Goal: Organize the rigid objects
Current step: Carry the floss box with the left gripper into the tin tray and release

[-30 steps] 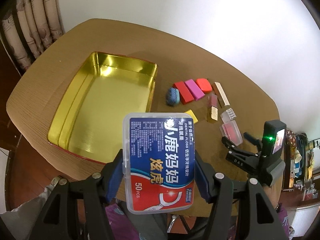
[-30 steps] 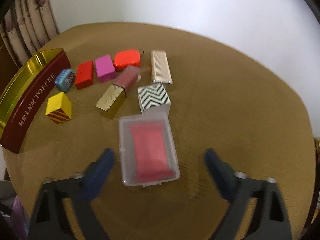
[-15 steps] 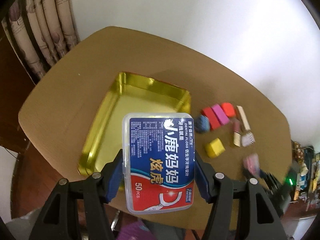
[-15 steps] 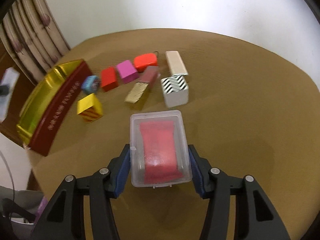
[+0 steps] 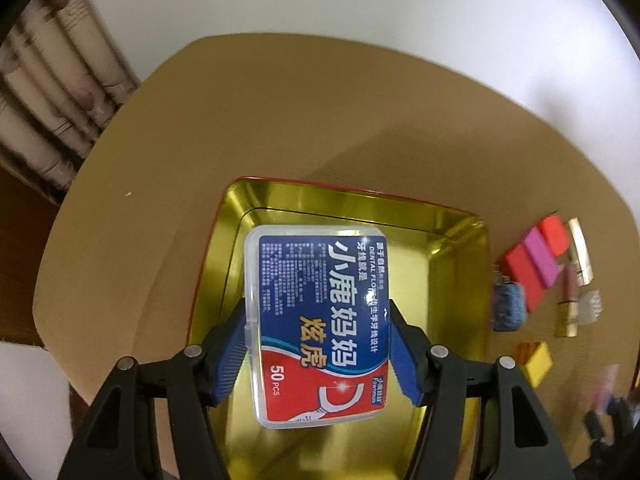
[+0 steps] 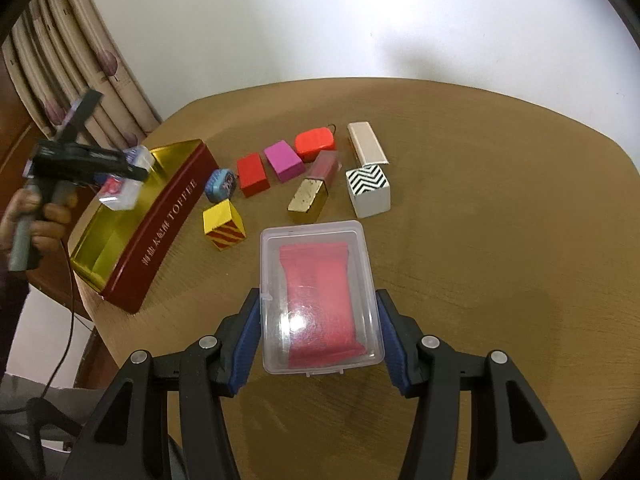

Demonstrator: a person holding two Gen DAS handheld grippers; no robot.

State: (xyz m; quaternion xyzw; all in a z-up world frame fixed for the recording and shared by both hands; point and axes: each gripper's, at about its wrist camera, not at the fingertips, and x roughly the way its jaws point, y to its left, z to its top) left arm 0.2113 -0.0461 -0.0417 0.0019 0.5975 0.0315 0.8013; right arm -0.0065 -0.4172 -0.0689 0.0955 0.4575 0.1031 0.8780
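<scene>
**Over the tin and the table: two boxes held**

Above the gold tin point(image 5: 448, 248), the left gripper point(image 5: 318, 354) clamps a dental floss box point(image 5: 320, 320) by its long sides, blue pads tight on the plastic. Long axis runs away from the camera, along the fingers; the red end with "50 PCS" sits nearest the wrist. Whether the box touches the tin floor cannot be told from this view.

Right wrist view settles it: the left gripper point(image 6: 120, 184) holds the box in the air above the tin's open top.

The right gripper point(image 6: 318, 336) is closed on a clear case point(image 6: 318, 296) with a red packet inside, long axis also pointing forward, over the brown table point(image 6: 500, 240). Only this view shows the tin's red side wall point(image 6: 168, 224) lettered "TOFFEE", and sharply the yellow striped block point(image 6: 223, 226) and zigzag box point(image 6: 368, 190) near the case.
</scene>
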